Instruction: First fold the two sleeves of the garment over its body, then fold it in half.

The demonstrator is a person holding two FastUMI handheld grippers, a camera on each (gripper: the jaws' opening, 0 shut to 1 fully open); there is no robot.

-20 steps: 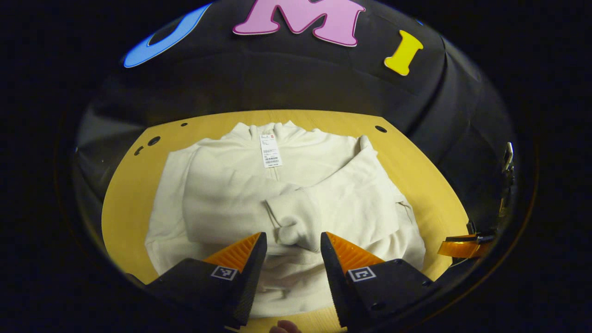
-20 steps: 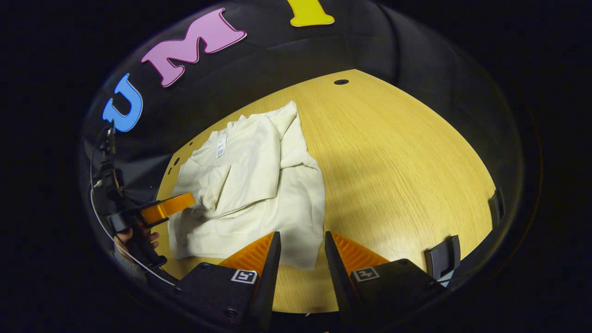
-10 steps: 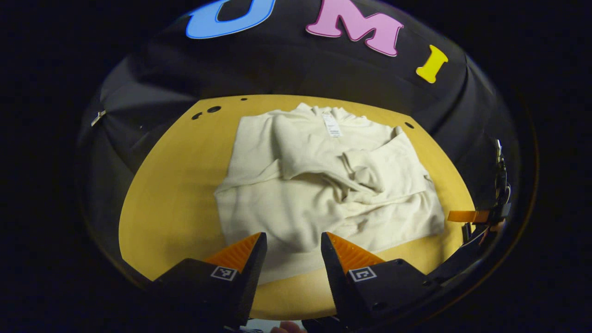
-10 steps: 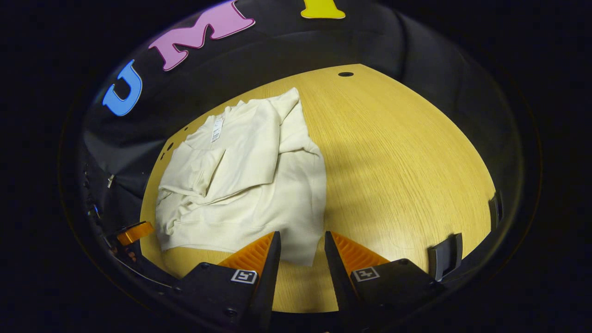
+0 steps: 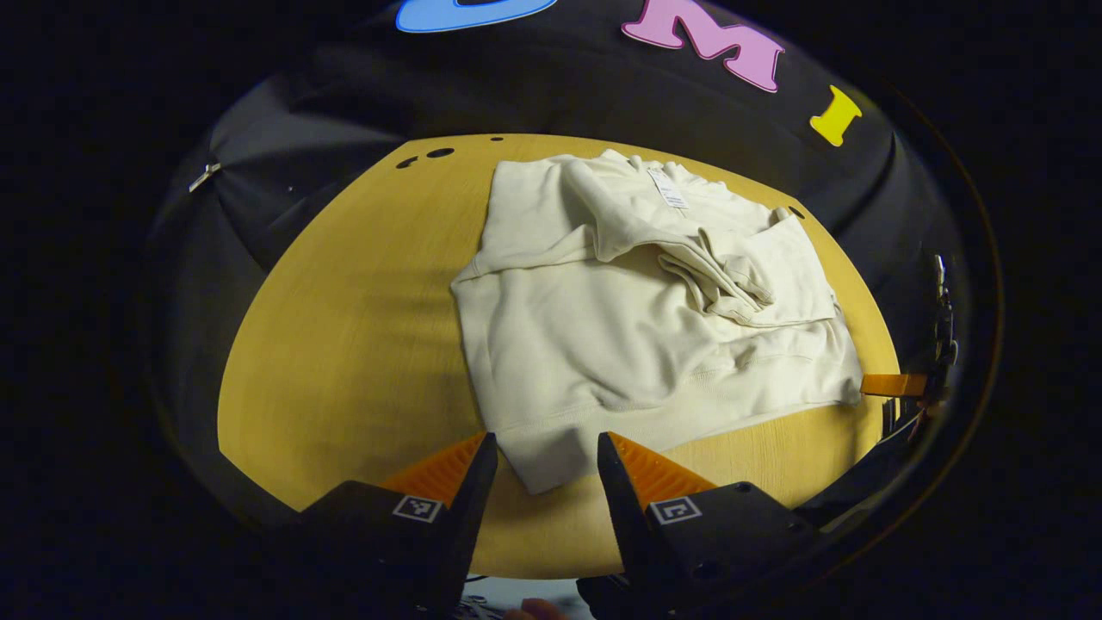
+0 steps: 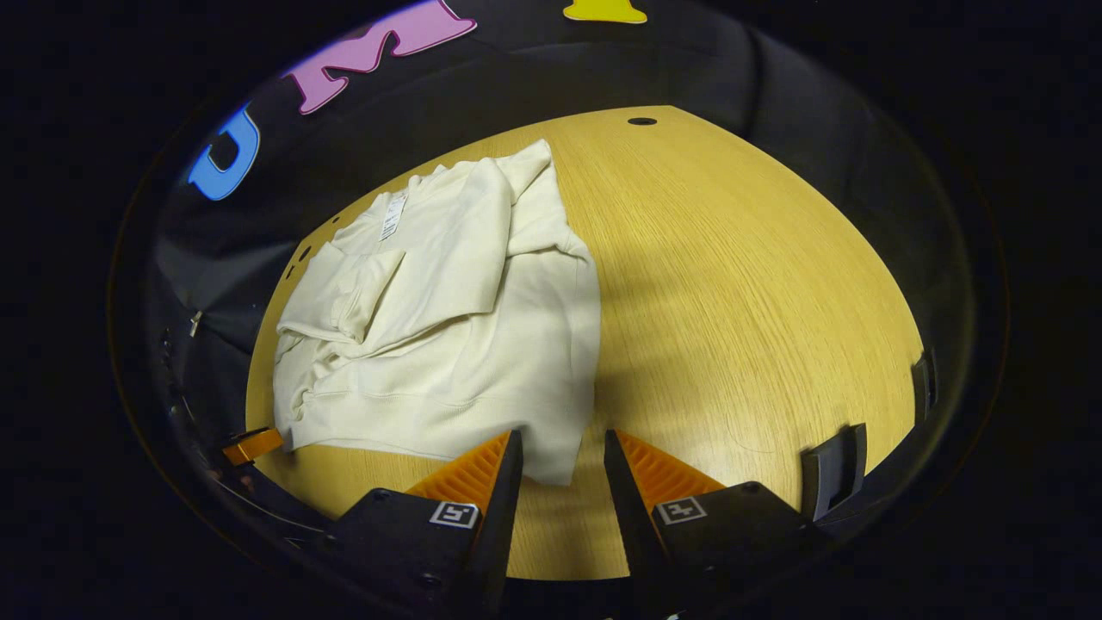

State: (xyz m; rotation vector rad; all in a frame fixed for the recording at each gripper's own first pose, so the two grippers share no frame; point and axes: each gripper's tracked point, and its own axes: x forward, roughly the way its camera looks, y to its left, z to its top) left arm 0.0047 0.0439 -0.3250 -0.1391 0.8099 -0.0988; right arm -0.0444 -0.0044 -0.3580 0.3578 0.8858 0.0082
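A cream sweater (image 5: 637,336) lies flat on the yellow wooden table (image 5: 344,327), collar and tag (image 5: 667,187) at the far side. Both sleeves (image 5: 715,275) lie folded across its chest, cuffs bunched together. My left gripper (image 5: 547,441) is open at the near edge, and the hem's left corner lies between its fingers without being pinched. In the right gripper view the sweater (image 6: 448,344) sits left of centre. My right gripper (image 6: 562,437) is open with the hem's right corner between its fingers. Each gripper shows in the other's view, the right gripper (image 5: 891,385) and the left gripper (image 6: 250,446).
Bare tabletop (image 6: 758,293) stretches to the right of the sweater, with small holes (image 6: 641,121) near the far edge. A dark bracket (image 6: 831,461) sits at the table's near right rim. Black cloth walls close in behind the table.
My left gripper has drawn back from the bunched cuffs and swung left to the hem's corner. My right gripper has stayed open at the other hem corner, shifting only slightly.
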